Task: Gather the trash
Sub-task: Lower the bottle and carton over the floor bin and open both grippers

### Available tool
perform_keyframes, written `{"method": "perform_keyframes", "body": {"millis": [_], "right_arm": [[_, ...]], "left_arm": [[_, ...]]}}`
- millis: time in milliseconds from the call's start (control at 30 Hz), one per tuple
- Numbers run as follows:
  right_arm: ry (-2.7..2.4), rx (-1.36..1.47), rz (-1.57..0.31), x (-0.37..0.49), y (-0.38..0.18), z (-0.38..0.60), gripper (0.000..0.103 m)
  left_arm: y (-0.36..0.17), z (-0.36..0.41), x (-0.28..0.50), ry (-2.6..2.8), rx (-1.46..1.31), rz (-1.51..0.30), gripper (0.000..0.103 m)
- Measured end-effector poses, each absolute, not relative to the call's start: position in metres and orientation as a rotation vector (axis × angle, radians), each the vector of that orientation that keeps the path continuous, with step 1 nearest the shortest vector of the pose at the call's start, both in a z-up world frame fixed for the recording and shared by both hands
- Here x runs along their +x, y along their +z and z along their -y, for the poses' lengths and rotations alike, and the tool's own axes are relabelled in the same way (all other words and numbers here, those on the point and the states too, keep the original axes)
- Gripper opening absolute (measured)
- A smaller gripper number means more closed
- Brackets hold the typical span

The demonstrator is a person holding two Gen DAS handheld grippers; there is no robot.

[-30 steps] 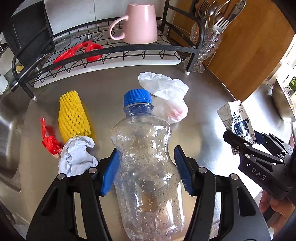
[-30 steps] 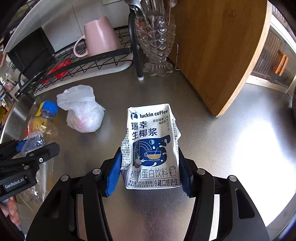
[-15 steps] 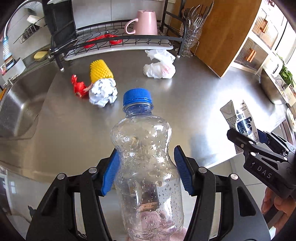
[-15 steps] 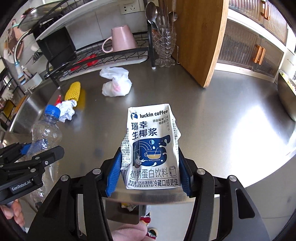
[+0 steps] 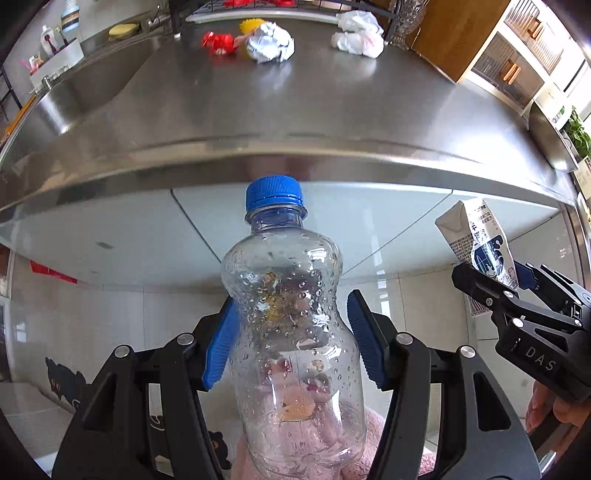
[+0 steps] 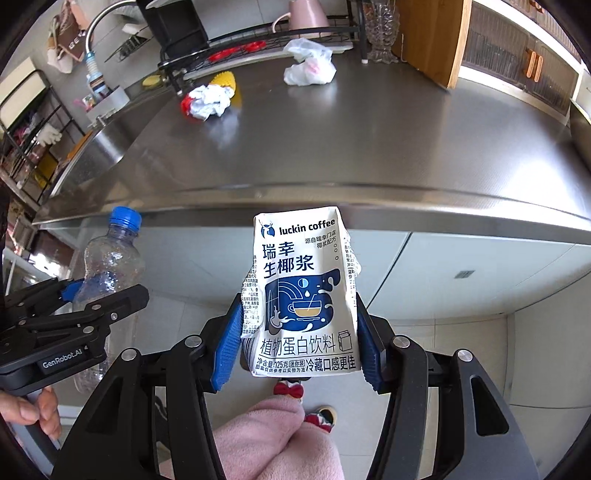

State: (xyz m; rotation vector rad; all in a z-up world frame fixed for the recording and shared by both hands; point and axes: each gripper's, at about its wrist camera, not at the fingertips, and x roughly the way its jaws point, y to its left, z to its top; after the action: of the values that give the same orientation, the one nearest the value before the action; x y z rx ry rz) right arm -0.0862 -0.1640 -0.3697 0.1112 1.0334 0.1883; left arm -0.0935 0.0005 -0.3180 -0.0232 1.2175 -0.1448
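Observation:
My left gripper [image 5: 291, 343] is shut on a clear plastic bottle [image 5: 291, 332] with a blue cap, held upright below and in front of the steel counter's front edge [image 5: 295, 162]. My right gripper [image 6: 295, 332] is shut on a crumpled white and blue luckin coffee carton [image 6: 301, 295], also held off the counter. The carton shows at the right of the left wrist view [image 5: 476, 236]; the bottle shows at the left of the right wrist view [image 6: 110, 258]. On the counter lie crumpled white paper [image 6: 208, 101], a red wrapper [image 5: 218, 42], a yellow foam net [image 6: 227, 83] and a white plastic bag [image 6: 308, 68].
A sink [image 6: 99, 155] lies at the counter's left. A black dish rack [image 6: 258, 40] with a pink mug and red scissors stands at the back, beside a glass cutlery holder [image 6: 378, 33] and a wooden board [image 6: 432, 37]. Below are white cabinet fronts [image 6: 461, 273] and tiled floor.
Both grippers have pulled back and down off the counter with the bottle and carton still held. The counter edge is now above them.

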Motion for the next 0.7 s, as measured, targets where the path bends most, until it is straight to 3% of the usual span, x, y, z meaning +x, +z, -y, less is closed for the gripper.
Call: {"method": "perform_keyframes", "body": {"millis": [700], "right_arm": [[0.123, 0.244, -1.338, -0.041, -0.576, 0.130, 0.056]], "left_arm": [[-0.543, -0.021, -0.080, -0.193, -0.052, -1.396, 0.056]]}}
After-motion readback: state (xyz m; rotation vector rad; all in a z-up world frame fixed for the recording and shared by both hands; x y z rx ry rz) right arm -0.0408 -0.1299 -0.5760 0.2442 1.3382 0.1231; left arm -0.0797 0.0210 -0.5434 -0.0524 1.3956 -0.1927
